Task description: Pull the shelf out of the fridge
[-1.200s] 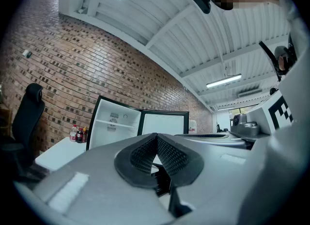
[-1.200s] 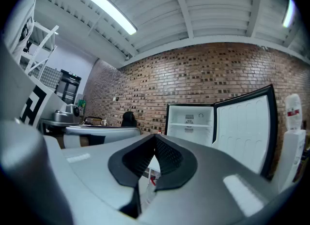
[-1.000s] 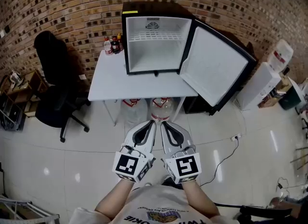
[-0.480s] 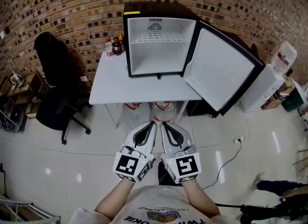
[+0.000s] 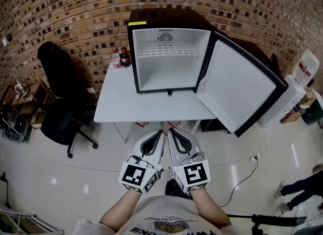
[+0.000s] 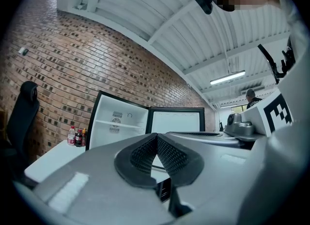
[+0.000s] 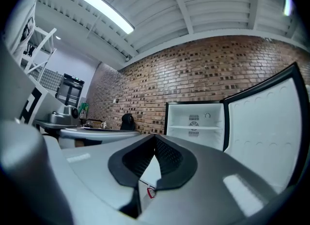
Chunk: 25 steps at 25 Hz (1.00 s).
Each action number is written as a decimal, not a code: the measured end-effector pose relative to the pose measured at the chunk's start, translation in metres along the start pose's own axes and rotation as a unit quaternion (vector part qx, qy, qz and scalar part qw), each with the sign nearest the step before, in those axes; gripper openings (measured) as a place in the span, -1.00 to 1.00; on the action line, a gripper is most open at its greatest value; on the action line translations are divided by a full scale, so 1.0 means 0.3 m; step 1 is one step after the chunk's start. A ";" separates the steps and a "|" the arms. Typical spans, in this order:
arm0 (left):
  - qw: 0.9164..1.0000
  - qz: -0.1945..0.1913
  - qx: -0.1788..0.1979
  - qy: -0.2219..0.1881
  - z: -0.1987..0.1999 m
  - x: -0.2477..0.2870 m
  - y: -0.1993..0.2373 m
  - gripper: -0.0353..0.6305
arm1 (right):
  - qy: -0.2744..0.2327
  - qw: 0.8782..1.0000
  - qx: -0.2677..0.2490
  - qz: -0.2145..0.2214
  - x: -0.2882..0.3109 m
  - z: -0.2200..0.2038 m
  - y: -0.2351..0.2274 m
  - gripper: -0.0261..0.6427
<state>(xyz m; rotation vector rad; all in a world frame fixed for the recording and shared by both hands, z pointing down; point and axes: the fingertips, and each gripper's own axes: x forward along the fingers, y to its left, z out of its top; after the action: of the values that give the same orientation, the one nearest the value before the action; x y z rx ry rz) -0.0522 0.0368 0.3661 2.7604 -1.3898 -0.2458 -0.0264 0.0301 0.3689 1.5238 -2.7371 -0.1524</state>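
Note:
A small black fridge (image 5: 169, 57) stands on a white table (image 5: 126, 102), its door (image 5: 242, 90) swung open to the right. A white wire shelf (image 5: 169, 48) sits across the upper part of its white inside. Both grippers are held side by side short of the table's front edge, pointing at the fridge. My left gripper (image 5: 160, 134) is shut with nothing in it, and so is my right gripper (image 5: 171, 131). The shelf (image 6: 118, 124) shows far off beyond the left gripper (image 6: 156, 137). The right gripper (image 7: 155, 139) view also shows the shelf (image 7: 193, 128).
Bottles (image 5: 121, 57) stand on the table left of the fridge. A black office chair (image 5: 60, 102) is at the left. Water jugs (image 5: 174, 124) sit under the table. A white appliance (image 5: 303, 72) and a person's legs (image 5: 303, 188) are at the right; a cable (image 5: 242, 173) lies on the floor.
Both grippers have moved forward toward the table, which with the fridge now looks larger and nearer in the head view. A person has walked along the right edge.

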 end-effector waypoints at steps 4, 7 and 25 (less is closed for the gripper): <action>1.000 0.005 -0.001 0.004 -0.026 0.085 0.039 -0.89 | 0.005 1.000 0.000 0.011 0.068 -0.018 -0.056 -0.91; 1.000 0.006 -0.001 0.008 -0.038 0.157 0.066 -0.89 | 0.005 1.000 0.002 0.013 0.122 -0.020 -0.113 -0.91; 0.999 0.030 -0.005 0.012 -0.065 0.597 0.239 -0.89 | -0.006 0.999 0.028 0.031 0.448 -0.049 -0.477 -0.91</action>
<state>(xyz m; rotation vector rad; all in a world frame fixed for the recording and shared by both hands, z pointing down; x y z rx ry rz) -0.0014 -0.1502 0.3711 2.6982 -1.4595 -0.2168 0.0247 -0.1601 0.3652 1.4527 -2.8164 -0.0851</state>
